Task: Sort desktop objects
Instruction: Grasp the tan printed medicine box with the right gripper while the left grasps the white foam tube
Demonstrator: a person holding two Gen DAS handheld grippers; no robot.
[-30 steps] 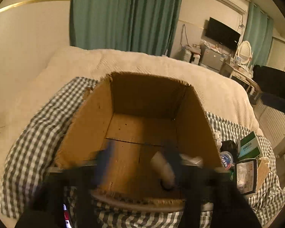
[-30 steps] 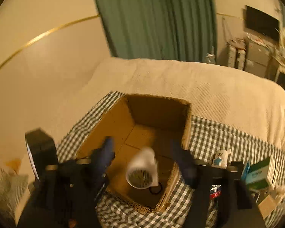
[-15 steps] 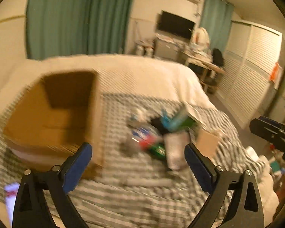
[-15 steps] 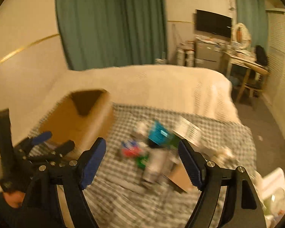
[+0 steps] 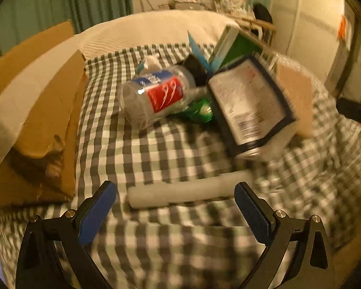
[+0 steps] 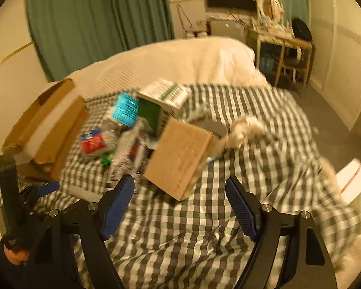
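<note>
The left gripper [image 5: 174, 198] is spread wide and empty, with a white tube [image 5: 190, 192] lying crosswise just ahead of it on the checked cloth [image 5: 156, 149]. The right gripper [image 6: 179, 196] is also wide and empty, aimed at a flat brown cardboard packet [image 6: 180, 159]. Beyond lie a clear bottle with a red-and-blue label [image 5: 156, 96], a dark-edged printed box [image 5: 250, 108] and a green-and-white carton [image 6: 166, 96] — all unsorted. The open cardboard box [image 5: 48, 110] stands at the left; its inside is hidden, so most work looks undone.
</note>
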